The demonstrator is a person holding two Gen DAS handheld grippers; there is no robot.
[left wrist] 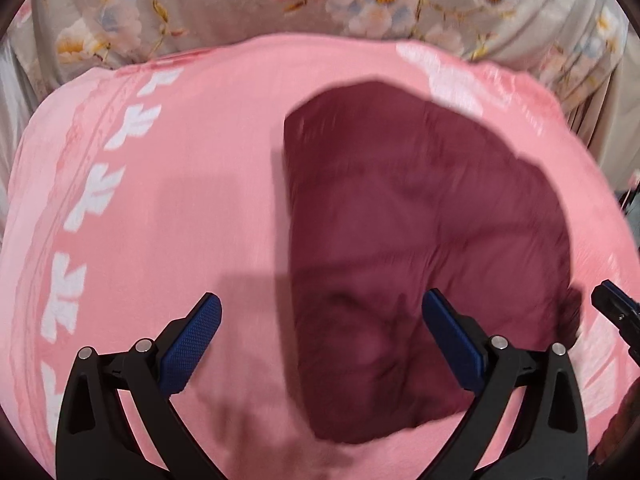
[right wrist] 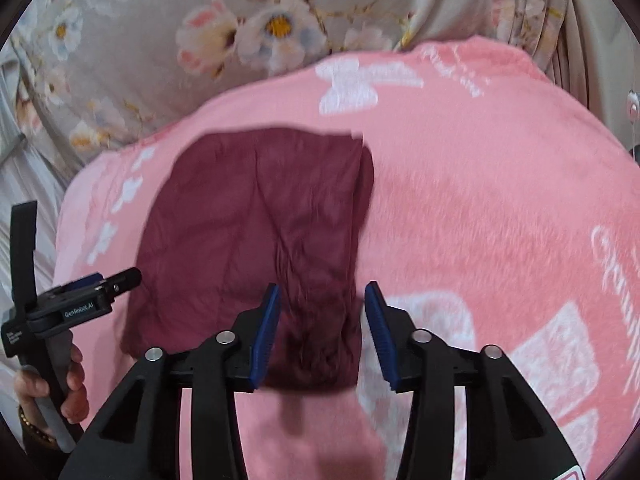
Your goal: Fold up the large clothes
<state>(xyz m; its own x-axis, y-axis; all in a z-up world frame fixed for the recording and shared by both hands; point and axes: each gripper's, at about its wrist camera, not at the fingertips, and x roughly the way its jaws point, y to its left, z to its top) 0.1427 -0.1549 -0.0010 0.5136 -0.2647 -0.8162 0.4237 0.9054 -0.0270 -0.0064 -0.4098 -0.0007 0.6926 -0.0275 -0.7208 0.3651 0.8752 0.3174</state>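
A folded maroon garment (left wrist: 420, 240) lies right of centre on the pink blanket (left wrist: 180, 220), long axis running top to bottom. The left hand-held gripper (left wrist: 320, 320) gapes wide, empty; the right hand-held gripper (right wrist: 322, 312) is half-open, empty. Only the right view shows the person's hand (right wrist: 52, 384), lower left.

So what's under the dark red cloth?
The dark red cloth lies folded on a pink blanket with white prints. The blanket shows all around it. What sits under the blanket is covered, so I can't tell.
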